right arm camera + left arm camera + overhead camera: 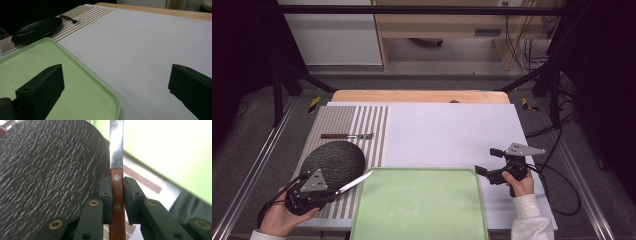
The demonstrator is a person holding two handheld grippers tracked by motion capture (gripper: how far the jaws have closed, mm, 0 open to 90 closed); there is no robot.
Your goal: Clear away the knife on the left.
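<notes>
Item in hand: a table knife [353,182] with a riveted wooden handle [116,202] and a plain steel blade [116,145]. My left claw [332,192] is clenched on that handle, one pad on each flat side, just behind the front rivet. The knife is held off the bench, blade pointing toward the near left corner of the green tray [419,220], its tip over the tray's rim, with the black oval plate [332,160] just beside it on the striped placemat [369,130].

Handling assessment: I judge the knife light and fully rigid. The polished blade would be slippery and offers thin purchase; the wood is the proper hold, as now taken. With the grip near the blade end of the handle, I expect little tendency to pivot, provided the pads stay square on the flats.

Farther out: a wooden-handled fork [347,136] lies on the placemat beyond the plate.

My right claw [484,161] stands released, jaws wide apart and holding nothing, above the white bench [452,130] by the tray's right edge.
</notes>
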